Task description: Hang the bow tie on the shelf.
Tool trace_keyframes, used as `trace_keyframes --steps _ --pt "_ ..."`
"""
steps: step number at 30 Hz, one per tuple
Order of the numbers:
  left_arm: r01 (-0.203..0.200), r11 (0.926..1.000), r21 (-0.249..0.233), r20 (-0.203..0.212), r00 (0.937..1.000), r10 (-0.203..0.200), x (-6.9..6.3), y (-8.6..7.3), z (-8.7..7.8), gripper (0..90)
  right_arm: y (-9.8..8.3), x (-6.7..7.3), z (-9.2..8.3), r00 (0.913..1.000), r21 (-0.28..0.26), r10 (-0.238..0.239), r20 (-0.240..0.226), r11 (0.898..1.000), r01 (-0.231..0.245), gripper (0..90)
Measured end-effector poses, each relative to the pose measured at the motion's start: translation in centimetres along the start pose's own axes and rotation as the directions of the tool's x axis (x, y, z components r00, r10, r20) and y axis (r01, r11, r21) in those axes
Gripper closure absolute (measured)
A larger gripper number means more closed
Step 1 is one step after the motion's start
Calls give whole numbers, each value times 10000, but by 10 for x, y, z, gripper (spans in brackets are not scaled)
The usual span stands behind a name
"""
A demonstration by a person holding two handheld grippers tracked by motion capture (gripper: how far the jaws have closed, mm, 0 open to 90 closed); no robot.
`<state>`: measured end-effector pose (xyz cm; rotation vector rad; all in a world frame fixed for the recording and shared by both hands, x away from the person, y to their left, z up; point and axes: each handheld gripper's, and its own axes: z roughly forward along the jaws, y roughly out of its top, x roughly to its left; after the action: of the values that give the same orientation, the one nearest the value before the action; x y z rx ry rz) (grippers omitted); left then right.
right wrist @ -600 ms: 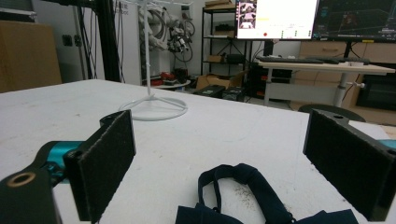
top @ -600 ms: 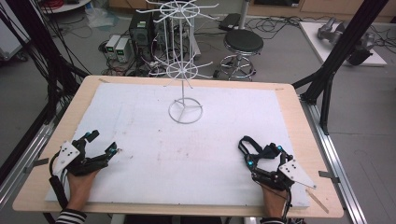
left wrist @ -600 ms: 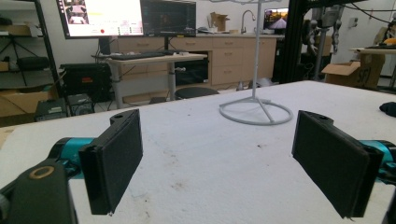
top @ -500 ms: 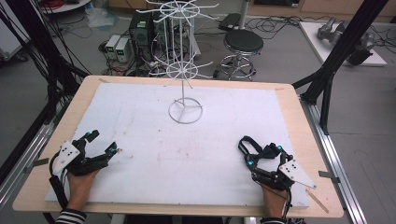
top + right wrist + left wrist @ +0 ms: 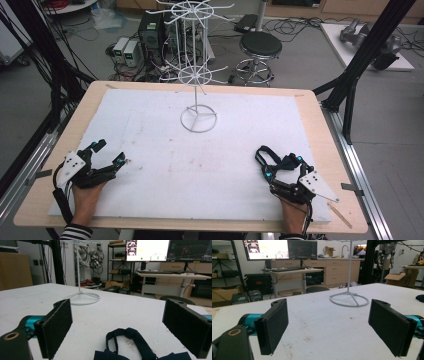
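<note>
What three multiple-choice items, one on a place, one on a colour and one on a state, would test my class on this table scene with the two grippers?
1. Where does the dark strap lie?
A. hanging on the rack
B. on the white mat just ahead of the right gripper
C. beside the left gripper

2. What colour is the wire rack?
A. white
B. red
C. black

3. How do the jaws of the right gripper stand?
A. shut on the strap
B. shut on nothing
C. open, with the strap's loop lying between them

Answers:
1 B: the high view shows the strap on the white mat in front of the right gripper, far from the left gripper.
2 A: its ring base, post and hooks are all white.
3 C: the right gripper view shows both pads wide apart, neither pressing on the strap.
</note>
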<state>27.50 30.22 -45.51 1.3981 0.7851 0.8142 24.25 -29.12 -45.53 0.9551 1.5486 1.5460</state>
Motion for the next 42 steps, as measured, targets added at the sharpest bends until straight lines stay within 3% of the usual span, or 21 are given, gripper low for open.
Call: trace_keyframes --steps 13,18,22,30,34,38,42 --pt "-13 10000 17 -3 10000 13 0 0 0 167 1 0 1 10000 106 64 47 9999 -64 82" --pt "-25 10000 19 6 10000 25 0 0 0 167 4 -2 5 9999 649 -33 -132 9979 41 82" --pt "-43 10000 41 -5 10000 43 0 0 0 167 14 -6 5 9998 741 -175 -122 9971 184 82" --pt "-44 10000 46 -7 10000 44 0 0 0 168 39 -19 8 9994 1446 -305 -185 9889 329 82" --pt "-42 10000 58 3 10000 42 0 0 0 167 49 -23 17 9981 2170 -433 -447 9748 520 83" --pt "-42 10000 57 1 10000 42 0 0 0 168 55 -28 28 9948 3153 -749 -695 9444 931 83" --pt "-31 10000 50 -1 10000 31 0 0 0 168 60 -33 37 9917 3699 -869 -948 9218 1161 83"
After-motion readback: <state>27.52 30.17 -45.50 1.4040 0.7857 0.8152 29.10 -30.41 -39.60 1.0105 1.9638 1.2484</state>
